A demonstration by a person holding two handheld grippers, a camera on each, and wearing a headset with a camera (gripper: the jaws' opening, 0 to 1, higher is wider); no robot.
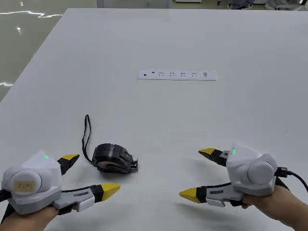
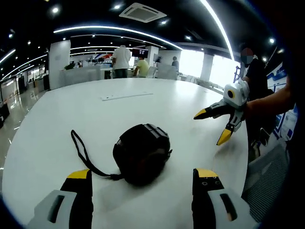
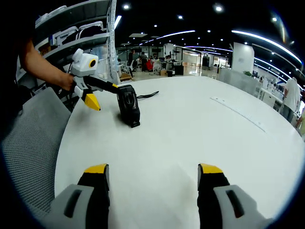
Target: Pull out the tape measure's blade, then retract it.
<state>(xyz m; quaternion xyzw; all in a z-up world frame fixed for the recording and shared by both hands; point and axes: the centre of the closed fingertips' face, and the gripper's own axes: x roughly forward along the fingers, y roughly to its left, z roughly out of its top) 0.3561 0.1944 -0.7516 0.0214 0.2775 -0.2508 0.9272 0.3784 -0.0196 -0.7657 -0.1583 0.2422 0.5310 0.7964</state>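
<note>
A black tape measure (image 1: 113, 159) with a black wrist strap (image 1: 86, 136) lies on the white table (image 1: 168, 43), its blade drawn in. My left gripper (image 1: 91, 174) is open at the lower left, its yellow-tipped fingers on either side of the case and not touching it. In the left gripper view the tape measure (image 2: 141, 152) sits just ahead between the jaws. My right gripper (image 1: 198, 173) is open at the lower right, well away from the case. The right gripper view shows the tape measure (image 3: 128, 110) far off, with the left gripper (image 3: 102, 94) beside it.
A white power strip (image 1: 177, 74) lies flat farther back on the table. Beyond the table stand people (image 2: 121, 59) and shelving (image 3: 81, 33). A grey mesh chair (image 3: 33, 138) is at the near edge.
</note>
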